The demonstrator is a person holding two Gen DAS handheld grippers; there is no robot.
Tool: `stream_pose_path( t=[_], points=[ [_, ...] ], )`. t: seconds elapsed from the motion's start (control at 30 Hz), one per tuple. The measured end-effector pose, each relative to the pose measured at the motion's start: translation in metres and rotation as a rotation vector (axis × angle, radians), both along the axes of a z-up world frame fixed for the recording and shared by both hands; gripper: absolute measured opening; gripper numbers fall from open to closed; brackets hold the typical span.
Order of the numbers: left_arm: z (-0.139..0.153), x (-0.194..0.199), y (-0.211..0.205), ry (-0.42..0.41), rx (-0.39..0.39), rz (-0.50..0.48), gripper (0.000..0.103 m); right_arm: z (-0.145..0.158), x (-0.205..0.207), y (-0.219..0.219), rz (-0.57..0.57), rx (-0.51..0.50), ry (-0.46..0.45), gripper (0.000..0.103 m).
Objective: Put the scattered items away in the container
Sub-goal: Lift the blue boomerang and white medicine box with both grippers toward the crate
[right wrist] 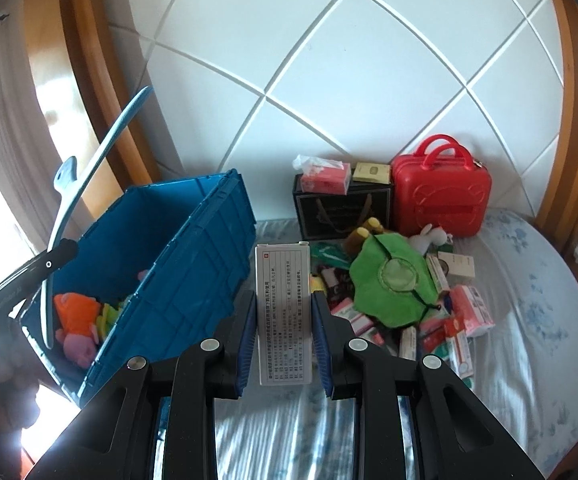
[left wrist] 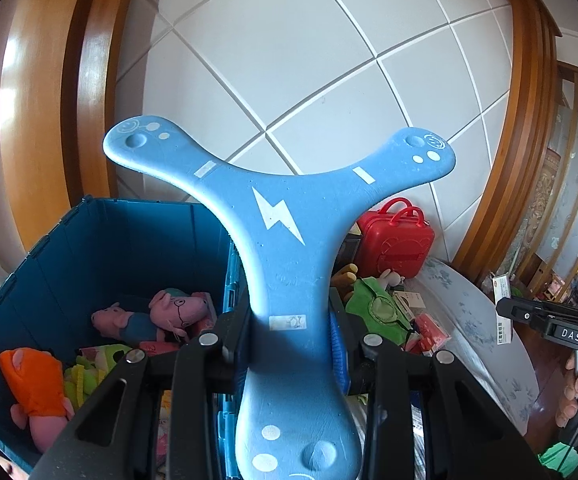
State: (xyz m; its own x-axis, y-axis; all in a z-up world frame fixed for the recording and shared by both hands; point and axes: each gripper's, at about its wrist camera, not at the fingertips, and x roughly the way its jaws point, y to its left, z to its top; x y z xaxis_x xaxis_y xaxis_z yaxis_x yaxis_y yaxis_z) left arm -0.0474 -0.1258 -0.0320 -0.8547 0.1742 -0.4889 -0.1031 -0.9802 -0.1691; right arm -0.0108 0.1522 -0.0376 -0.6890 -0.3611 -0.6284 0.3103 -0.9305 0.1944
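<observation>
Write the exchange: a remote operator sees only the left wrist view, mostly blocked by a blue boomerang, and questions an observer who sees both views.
Operator: What is the right hand-held gripper carrying?
Observer: It is shut on a white printed box, held upright between its pads.
Operator: My blue boomerang covers the area left of the red case. What stands there?
Observer: A black gift bag stands against the wall, with a red tissue pack on top of it.
</observation>
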Motion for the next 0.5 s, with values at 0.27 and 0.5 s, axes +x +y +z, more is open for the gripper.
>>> stream_pose_path(
  t=[0.27,0.5],
  points=[
    [0.004,0.006,-0.034,0.005,0.012,0.018,0.032,0.004,0.004,-0.043,0.046,0.006,0.014,0.026],
    [0.002,0.007,-0.063,0.000,0.014,0.038,0.032,0.009,0.002,-0.087,0.091,0.003,0.030,0.026]
  ],
)
